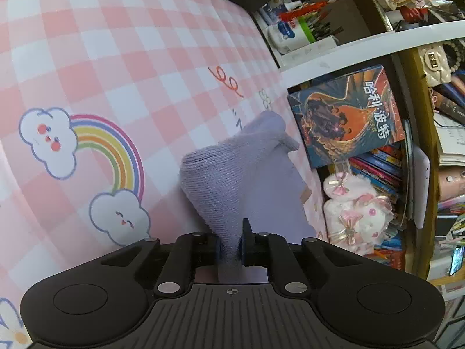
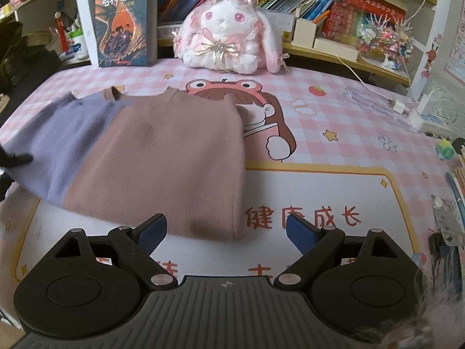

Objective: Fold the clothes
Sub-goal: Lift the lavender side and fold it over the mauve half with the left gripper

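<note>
The sweater point(image 2: 162, 157) lies flat on the pink checked mat point(image 2: 334, 151), brown in the middle and purple on one side. The left gripper point(image 1: 229, 247) pinches a bunch of the purple part tight between its fingers. The right gripper point(image 2: 226, 232) is spread wide and holds nothing, just in front of the sweater's near brown edge.

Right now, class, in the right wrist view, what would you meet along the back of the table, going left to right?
Upright dragon-cover book → pink-and-white plush rabbit → small white open box → glittery flower ornament → white charger plug.
</note>
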### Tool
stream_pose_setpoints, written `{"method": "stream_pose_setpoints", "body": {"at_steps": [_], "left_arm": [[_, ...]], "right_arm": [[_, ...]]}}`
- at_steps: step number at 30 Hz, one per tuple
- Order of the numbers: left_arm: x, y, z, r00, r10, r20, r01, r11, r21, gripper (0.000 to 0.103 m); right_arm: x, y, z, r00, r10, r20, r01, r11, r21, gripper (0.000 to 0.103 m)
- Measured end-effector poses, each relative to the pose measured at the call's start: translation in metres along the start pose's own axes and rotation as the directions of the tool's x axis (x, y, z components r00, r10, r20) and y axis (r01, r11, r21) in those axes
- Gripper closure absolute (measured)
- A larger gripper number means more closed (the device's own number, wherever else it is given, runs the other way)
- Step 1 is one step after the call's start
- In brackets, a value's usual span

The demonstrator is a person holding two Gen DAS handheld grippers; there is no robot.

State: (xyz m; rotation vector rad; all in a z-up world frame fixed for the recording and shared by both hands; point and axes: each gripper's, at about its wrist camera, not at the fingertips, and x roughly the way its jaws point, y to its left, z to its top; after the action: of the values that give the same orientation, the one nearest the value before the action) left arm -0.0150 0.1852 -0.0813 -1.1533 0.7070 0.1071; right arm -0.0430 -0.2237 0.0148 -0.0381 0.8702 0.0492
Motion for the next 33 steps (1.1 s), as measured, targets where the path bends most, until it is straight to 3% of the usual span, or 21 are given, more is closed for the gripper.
{"method": "stream_pose_setpoints", "body": {"at_steps": [7, 14, 18, 21, 29, 32, 33], "left_arm": [[-0.024, 0.004, 0.004, 1.0, -0.006, 0.016, 0.005, 0.998, 0.055, 0.093], [-0.023, 0.013, 0.006, 1.0, -0.002, 0.028, 0.002, 1.0, 0.026, 0.079], [-0.021, 0.016, 0.004, 0.998, -0.007, 0.06, 0.007, 1.0, -0.002, 0.088], [-0.021, 0.016, 0.003, 0.998, 0.004, 0.07, -0.004, 1.0, 0.0, 0.09], [-0.022, 0.01, -0.001, 0.995, 0.029, 0.092, -0.03, 1.0, 0.01, 0.09], [-0.022, 0.006, -0.002, 0.994, 0.048, 0.102, -0.051, 0.999, 0.02, 0.09], [-0.022, 0.004, -0.003, 0.993, 0.057, 0.105, -0.06, 0.998, 0.027, 0.09]], "right_arm": [[0.01, -0.004, 0.01, 1.0, -0.021, 0.009, 0.021, 1.0, 0.014, 0.015], [0.024, -0.003, 0.018, 1.0, 0.018, -0.01, -0.018, 1.0, -0.007, 0.017], [0.034, -0.002, 0.018, 0.999, 0.026, -0.041, -0.027, 0.999, -0.034, 0.017], [0.044, -0.004, 0.016, 0.996, 0.035, -0.08, -0.039, 0.998, -0.051, 0.017], [0.045, -0.013, 0.031, 0.996, 0.079, -0.033, -0.08, 0.995, -0.054, 0.02], [0.049, -0.015, 0.034, 0.994, 0.101, -0.029, -0.103, 0.992, -0.066, 0.034], [0.054, -0.016, 0.032, 0.992, 0.114, -0.045, -0.117, 0.99, -0.074, 0.044]]}}
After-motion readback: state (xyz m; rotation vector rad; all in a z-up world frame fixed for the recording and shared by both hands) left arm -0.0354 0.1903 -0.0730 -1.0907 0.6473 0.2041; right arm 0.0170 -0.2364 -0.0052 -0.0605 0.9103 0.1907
